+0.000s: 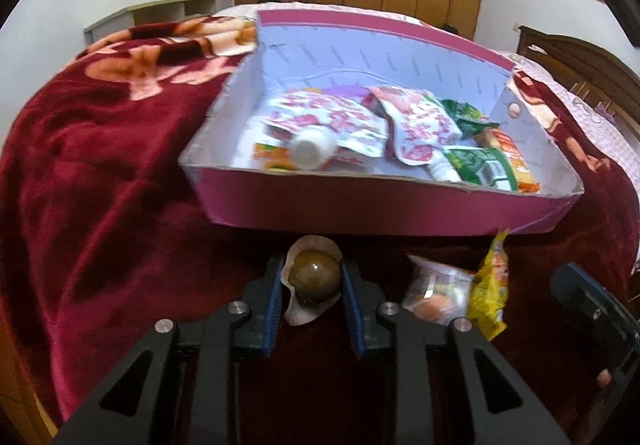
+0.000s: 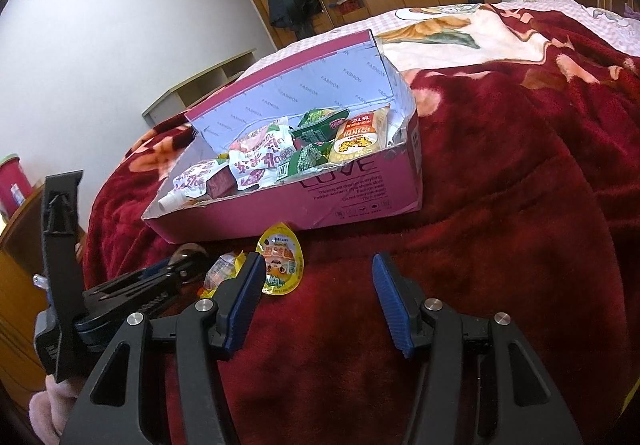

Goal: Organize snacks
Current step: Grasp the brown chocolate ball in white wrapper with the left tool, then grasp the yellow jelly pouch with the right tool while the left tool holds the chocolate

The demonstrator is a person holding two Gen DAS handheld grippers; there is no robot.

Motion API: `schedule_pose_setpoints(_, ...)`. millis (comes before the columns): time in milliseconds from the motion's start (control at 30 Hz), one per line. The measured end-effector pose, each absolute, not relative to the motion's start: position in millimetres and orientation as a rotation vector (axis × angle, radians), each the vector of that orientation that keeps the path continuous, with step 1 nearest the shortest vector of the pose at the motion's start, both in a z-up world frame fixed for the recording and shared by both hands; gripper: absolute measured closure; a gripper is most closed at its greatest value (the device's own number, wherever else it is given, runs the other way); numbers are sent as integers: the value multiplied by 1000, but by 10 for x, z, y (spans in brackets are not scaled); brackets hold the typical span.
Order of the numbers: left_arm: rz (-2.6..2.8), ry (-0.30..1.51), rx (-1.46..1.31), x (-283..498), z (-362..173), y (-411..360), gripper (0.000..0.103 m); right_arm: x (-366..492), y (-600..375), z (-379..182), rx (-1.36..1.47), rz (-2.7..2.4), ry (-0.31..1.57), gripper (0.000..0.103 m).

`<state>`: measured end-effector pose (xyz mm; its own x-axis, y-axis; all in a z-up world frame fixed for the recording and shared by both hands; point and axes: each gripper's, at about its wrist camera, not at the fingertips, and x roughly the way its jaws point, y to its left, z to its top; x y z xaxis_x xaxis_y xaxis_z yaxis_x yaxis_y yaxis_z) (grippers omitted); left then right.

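Snacks mostly sit in the box (image 1: 256, 205) already, a pink cardboard one on the red blanket (image 1: 100, 173), with pouches (image 1: 340, 121), green packets (image 1: 480, 161) and a yellow-orange pack (image 2: 360, 137) piled inside. Left gripper (image 1: 312, 281) is clamped on an egg (image 1: 314, 275), a brown round one in a clear wrapper, just in front of the box's near wall; both blue pads press its sides. Right next to it on the blanket lie a clear-wrapped snack (image 1: 440, 293) and a yellow packet (image 1: 490, 285), touching each other. Right gripper (image 2: 318, 301) hangs over bare blanket with its jaws apart and nothing between them; the yellow packet sits just past its left finger (image 2: 244, 301). In the right wrist view the left gripper shows off to the side, low over the blanket, the egg barely visible at its tip.
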<state>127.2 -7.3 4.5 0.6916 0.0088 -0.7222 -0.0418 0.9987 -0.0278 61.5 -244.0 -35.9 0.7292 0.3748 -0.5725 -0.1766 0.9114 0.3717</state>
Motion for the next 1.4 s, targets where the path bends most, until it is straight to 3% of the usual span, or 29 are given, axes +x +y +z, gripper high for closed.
schedule_pose_setpoints(633,49,797,-87,1194,-67,227,74,785,-2064,-438,211,286,778,47)
schedule_pose_setpoints(1133,46,788,-88,1169,-86,220,74,943,-1979,-548,209,263,825,63)
schedule_pose_setpoints(1233,46,787,-86,1169,-89,216,74,936,-1971,-536,205,254,820,75)
schedule_pose_setpoints(1400,46,787,-86,1170,-91,220,74,900,-2020,-543,239,269,800,76)
